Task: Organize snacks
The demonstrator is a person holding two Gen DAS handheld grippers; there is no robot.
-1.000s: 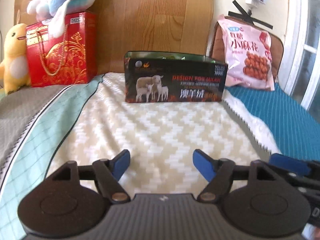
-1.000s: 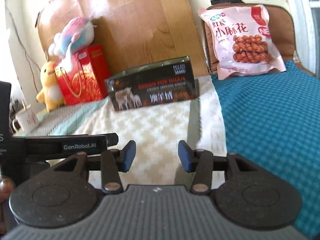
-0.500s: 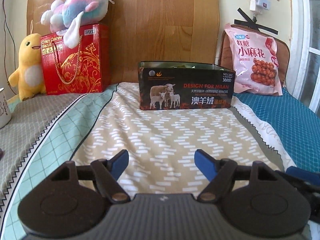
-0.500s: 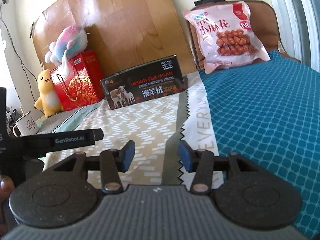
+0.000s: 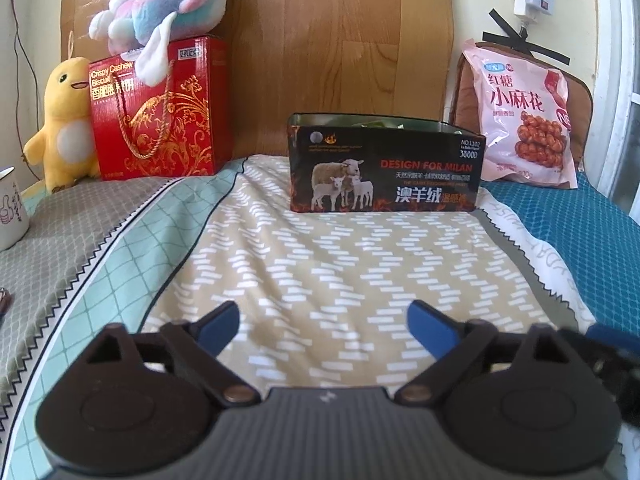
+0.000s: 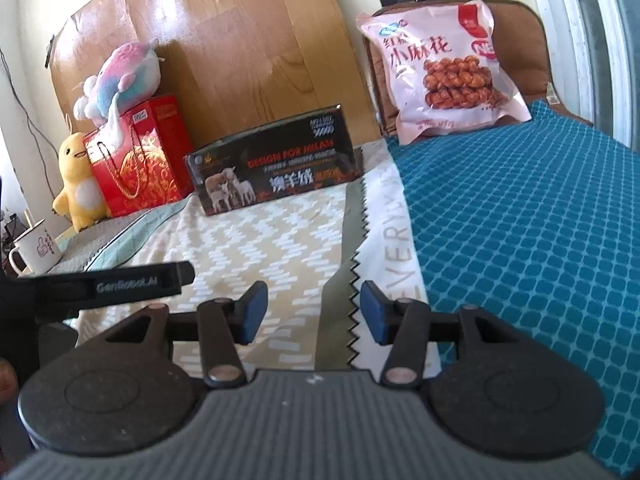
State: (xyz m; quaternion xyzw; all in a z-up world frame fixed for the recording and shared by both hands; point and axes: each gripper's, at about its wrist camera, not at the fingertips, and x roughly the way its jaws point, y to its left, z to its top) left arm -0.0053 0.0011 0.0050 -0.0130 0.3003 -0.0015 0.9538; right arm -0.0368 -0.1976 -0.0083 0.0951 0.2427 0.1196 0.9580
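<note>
Left wrist view
- Left gripper (image 5: 322, 322): its blue fingers (image 5: 218, 326) are spreading apart right now. Nothing is between them, only the bed cover.
- Black box (image 5: 384, 168): it sits straight ahead of the fingers, far up the bed (image 5: 320, 272), close to the wooden board (image 5: 340, 32). Its top is off and something green peeks out. Its long side runs left to right, across the way the fingers point.
- Pink snack bag (image 5: 524, 124): it stands to the right of the black box, just beside it, leaning on a brown cushion (image 5: 466, 96). It is well apart from the fingers.
- Red gift box (image 5: 160, 112): it stands to the left of the black box, with a gap between them. A pink and blue plush (image 5: 160, 8) lies on top. A yellow plush (image 5: 64, 120) stands beside it.
- Mug (image 5: 12, 208): it is at the far left edge.

Right wrist view
- Right gripper (image 6: 312, 312): its fingers (image 6: 374, 312) are let go, about half apart, with nothing in them.
- Pink snack bag (image 6: 444, 56): it is up and to the right of these fingers, on the blue cover (image 6: 520, 220).
- Black box (image 6: 276, 172): it is up and a little to the left, with its long side across.
- Red gift box (image 6: 140, 156): it is farther left, with the yellow plush (image 6: 76, 184) next to it.
- Mug (image 6: 36, 248): it is at the left edge.
- Left gripper: only one black arm of it shows at the left.

Which hand is nearer
- My guess: the bag is on the right hand's side, so that hand looks better placed for it. The left fingers point straight at the black box. Both hands must reach far forward first.
</note>
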